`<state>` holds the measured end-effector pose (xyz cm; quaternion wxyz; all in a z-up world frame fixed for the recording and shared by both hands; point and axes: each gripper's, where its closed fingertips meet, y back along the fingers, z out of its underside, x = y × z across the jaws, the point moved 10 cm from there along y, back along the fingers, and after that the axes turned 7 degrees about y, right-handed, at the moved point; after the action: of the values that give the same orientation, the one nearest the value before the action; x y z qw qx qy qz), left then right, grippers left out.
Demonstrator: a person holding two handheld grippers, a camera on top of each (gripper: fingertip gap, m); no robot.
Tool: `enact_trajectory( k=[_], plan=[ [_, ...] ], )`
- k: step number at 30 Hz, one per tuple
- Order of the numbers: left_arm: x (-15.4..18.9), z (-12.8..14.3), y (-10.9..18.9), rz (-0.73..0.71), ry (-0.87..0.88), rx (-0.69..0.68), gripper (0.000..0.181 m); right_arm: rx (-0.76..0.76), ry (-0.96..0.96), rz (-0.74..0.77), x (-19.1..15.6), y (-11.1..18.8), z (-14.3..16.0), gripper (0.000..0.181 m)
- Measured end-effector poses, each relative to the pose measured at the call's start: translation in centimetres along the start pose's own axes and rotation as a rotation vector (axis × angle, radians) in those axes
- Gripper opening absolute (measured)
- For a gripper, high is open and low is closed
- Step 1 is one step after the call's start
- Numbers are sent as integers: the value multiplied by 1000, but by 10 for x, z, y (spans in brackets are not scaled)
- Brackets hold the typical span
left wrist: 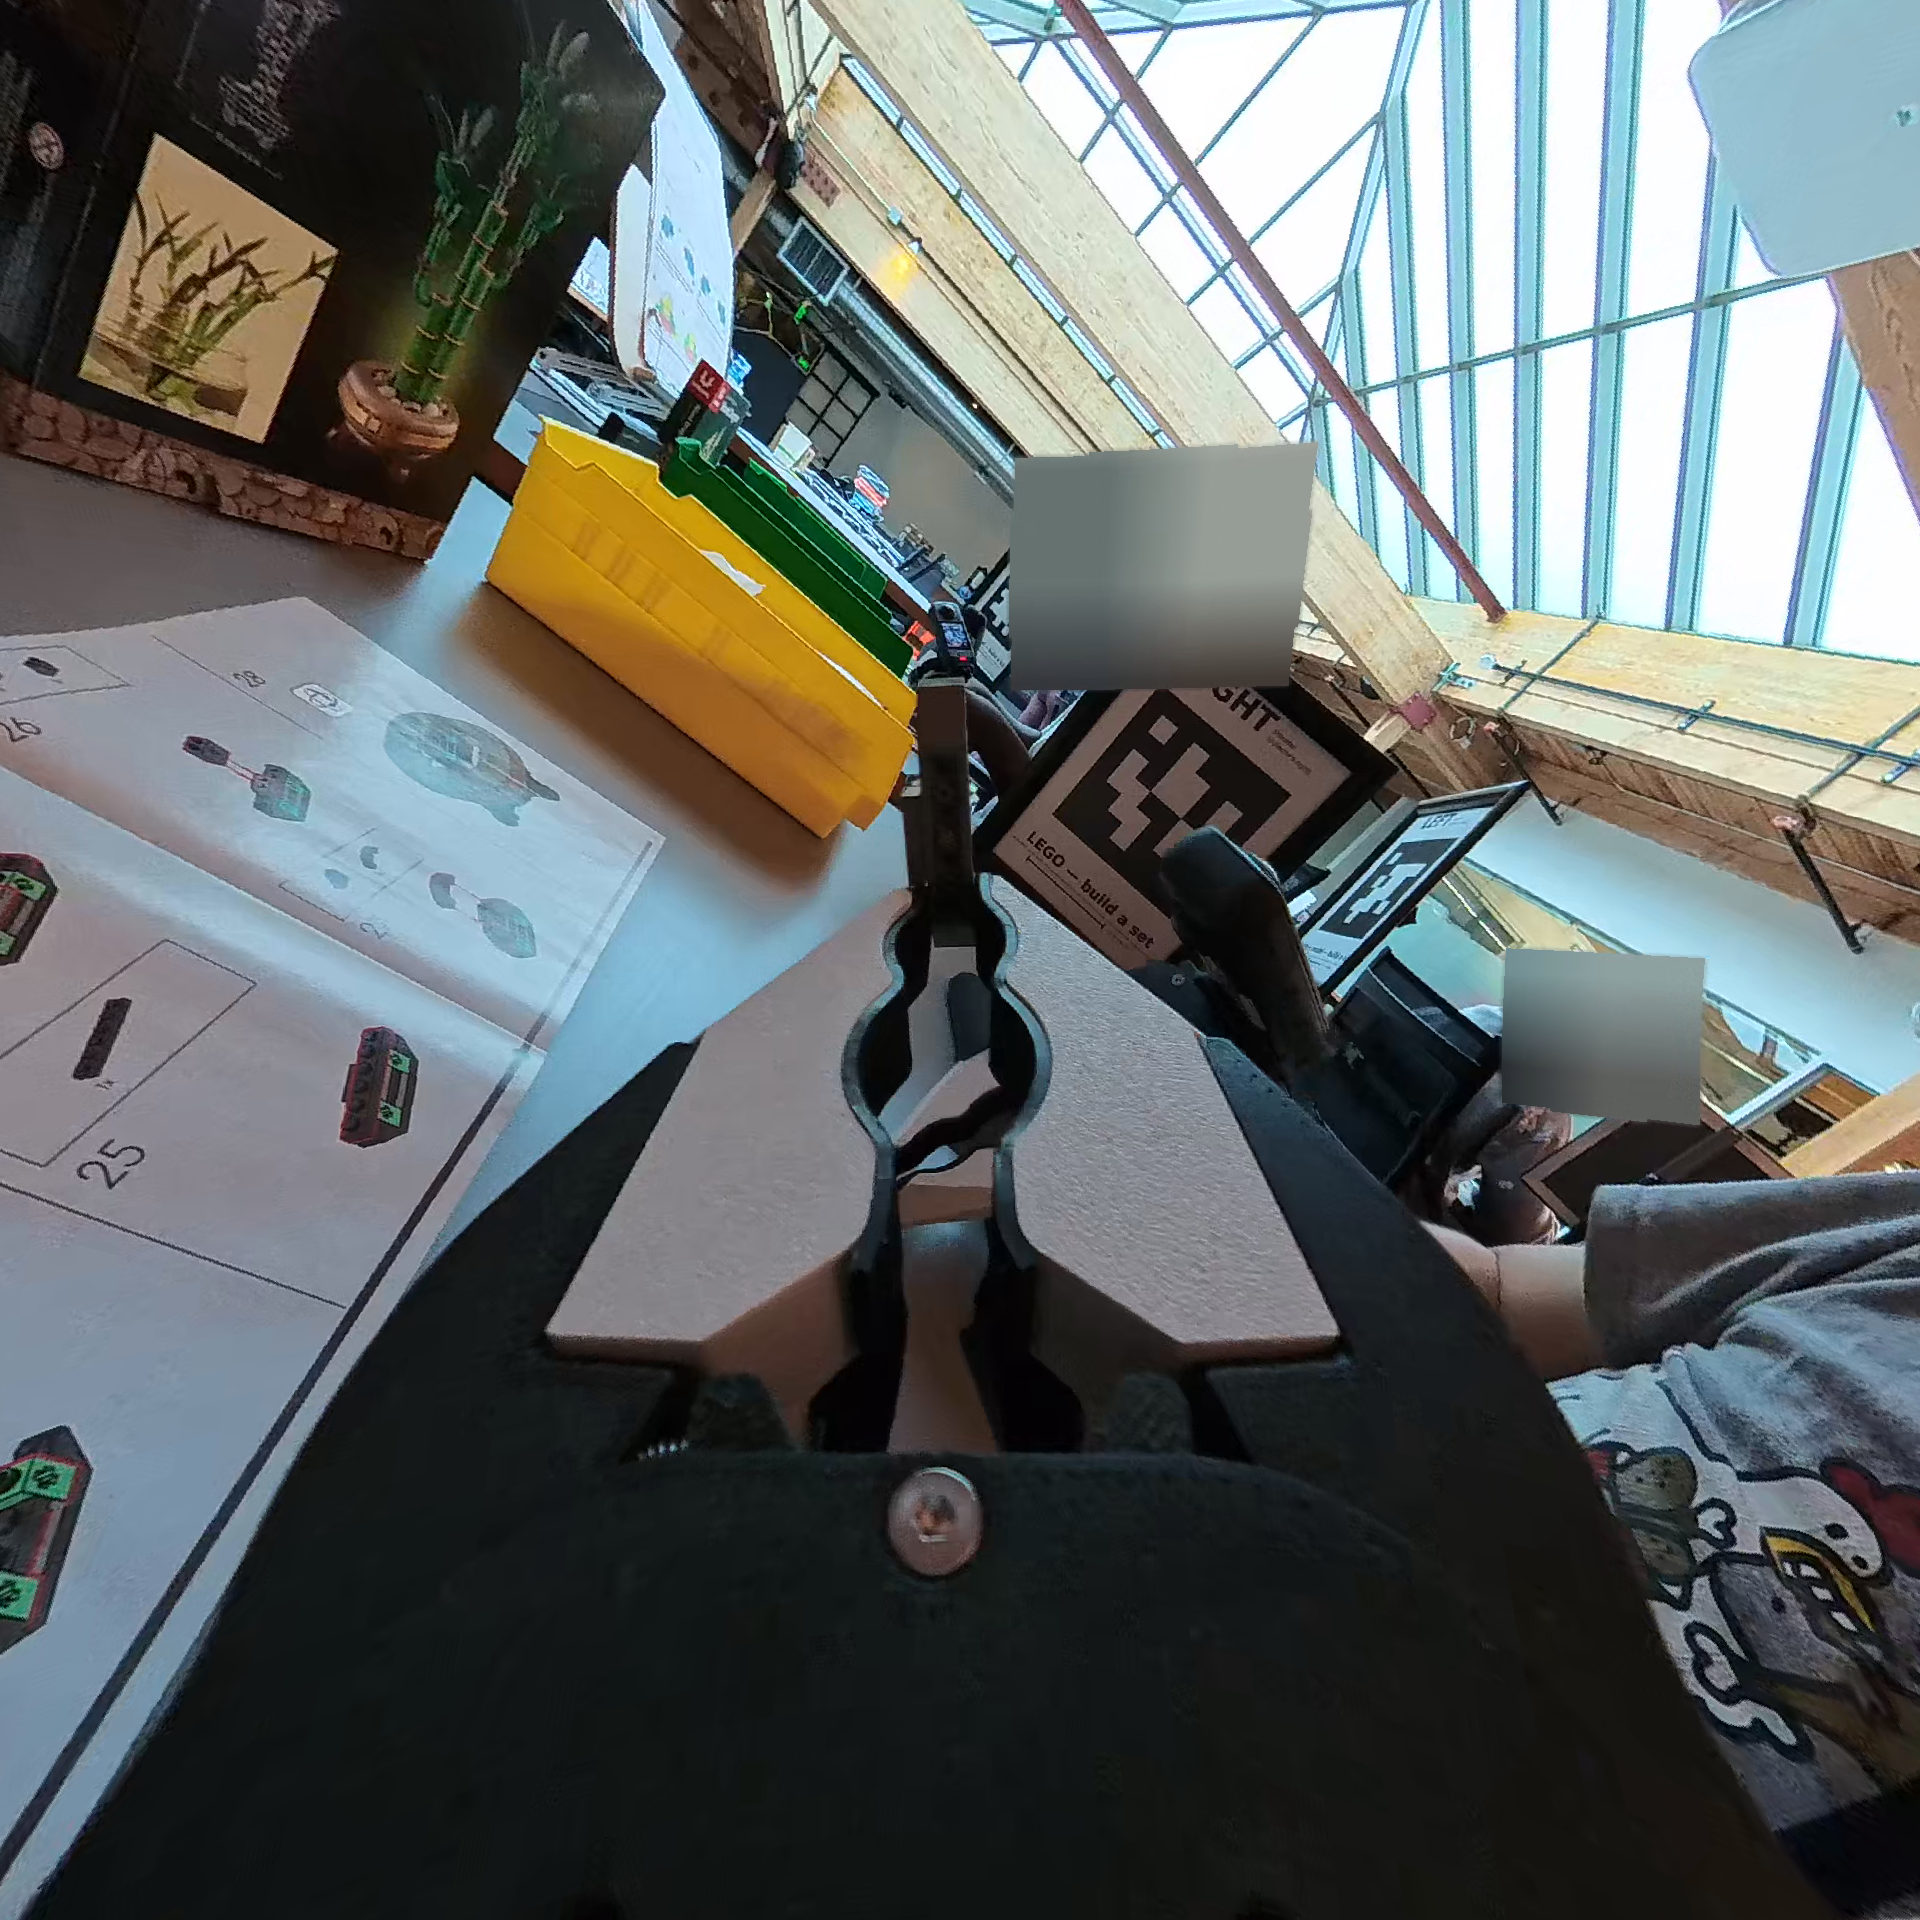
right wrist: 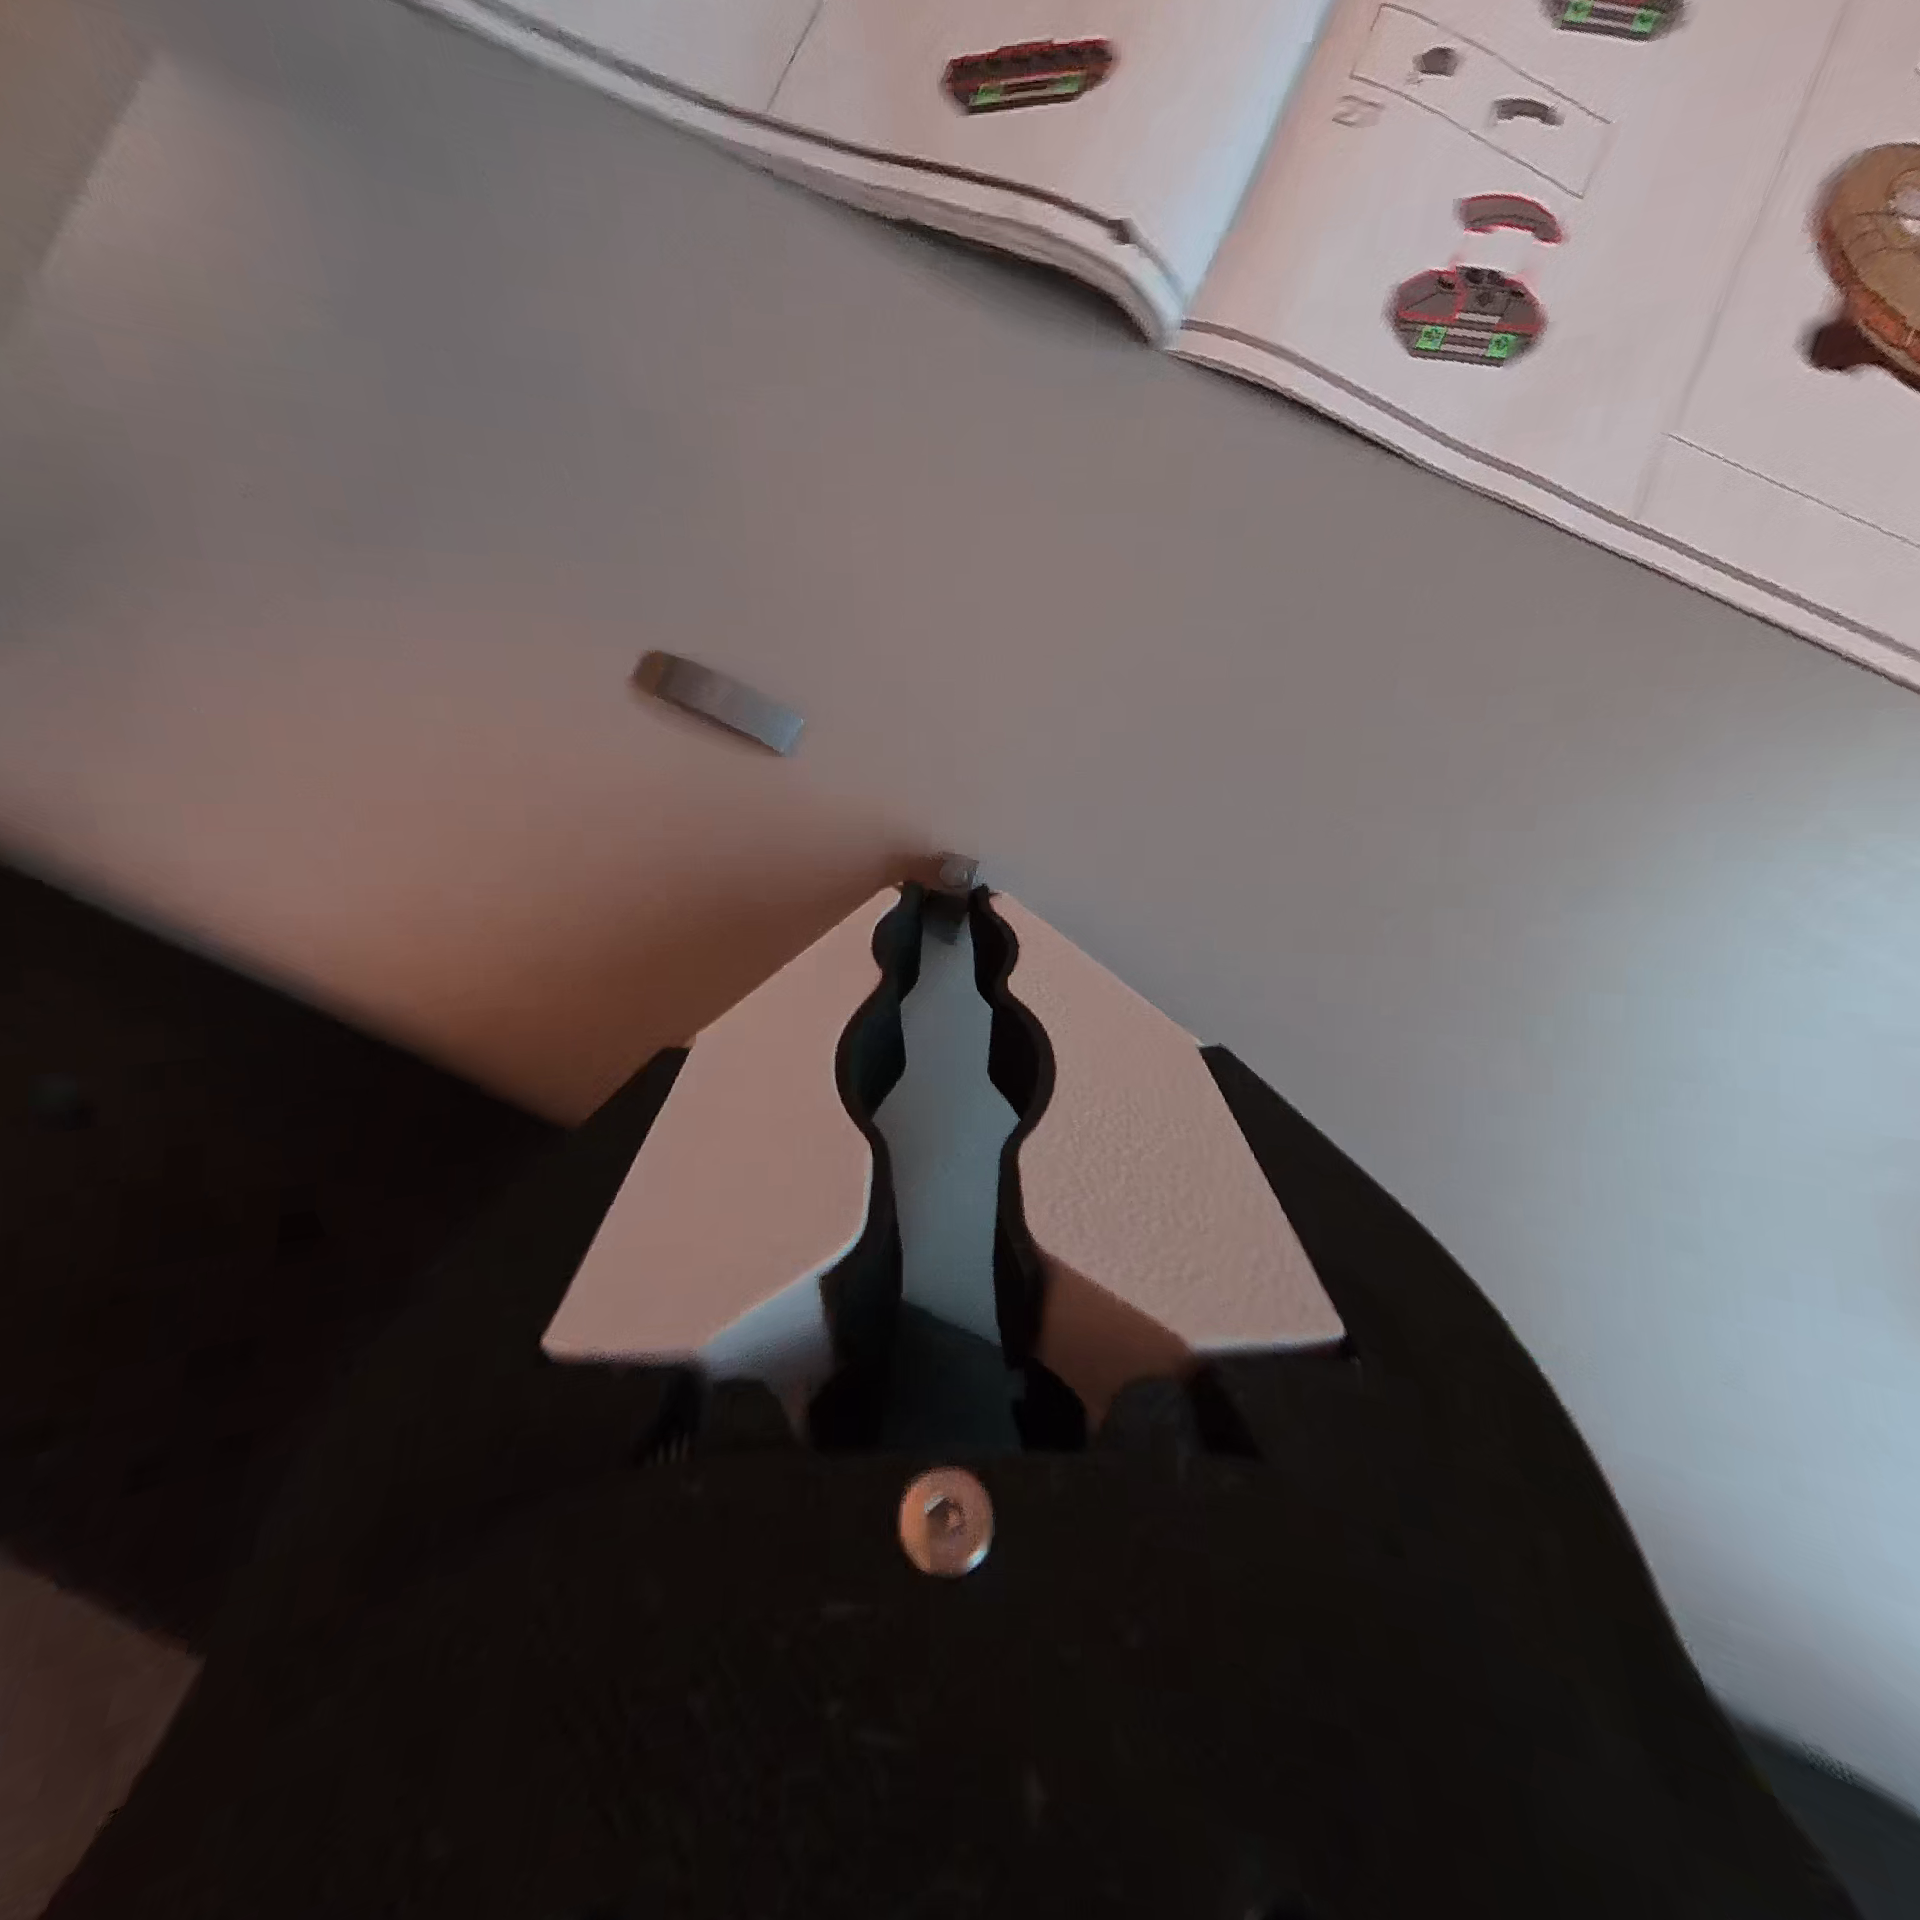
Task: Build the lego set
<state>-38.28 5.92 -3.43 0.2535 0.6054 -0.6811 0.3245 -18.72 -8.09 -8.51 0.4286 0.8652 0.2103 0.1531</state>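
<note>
My left gripper (left wrist: 945,914) is shut on a long dark lego plate (left wrist: 940,790), which sticks up past the fingertips above the table. My right gripper (right wrist: 948,906) is shut on a small grey lego piece (right wrist: 954,878), with its tips close over the grey table (right wrist: 1039,644). A flat grey lego piece (right wrist: 717,701) lies loose on the table, up and left of the right gripper's tips. The open instruction booklet lies to the left in the left wrist view (left wrist: 260,935) and at the upper right in the right wrist view (right wrist: 1455,260).
A yellow tray (left wrist: 686,634) and a green tray (left wrist: 800,540) stand behind the booklet. The lego box (left wrist: 270,239) stands at the back left. Two black-and-white marker cards (left wrist: 1174,800) stand at the table's far side. A person's sleeve and printed shirt (left wrist: 1766,1455) are at the right. My hands' fingertips stand some 20 cm from each other.
</note>
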Motion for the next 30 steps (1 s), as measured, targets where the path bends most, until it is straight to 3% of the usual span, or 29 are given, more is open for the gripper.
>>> enact_trajectory(
  k=[5, 10, 13, 16, 22, 30],
  plan=[
    [2, 0, -1, 6, -13, -11, 5, 29, 357, -306, 21, 0, 4, 8],
    [-1, 1, 1, -13, -10, -10, 5, 44, 432, -479, 34, -6, 1, 8],
    [-4, 1, 1, -25, -8, -14, 5, 45, 399, -434, 33, -5, -1, 25],
    [-6, 2, 1, -26, 0, -19, 5, 69, 363, -320, 23, -1, 2, 26],
    [-7, 4, -2, -29, 4, -35, 5, 32, 333, -154, 7, 2, 5, 16],
    [-7, 6, -4, -54, -16, -54, 5, -6, 289, -165, 7, 4, 1, 7]
  ],
)
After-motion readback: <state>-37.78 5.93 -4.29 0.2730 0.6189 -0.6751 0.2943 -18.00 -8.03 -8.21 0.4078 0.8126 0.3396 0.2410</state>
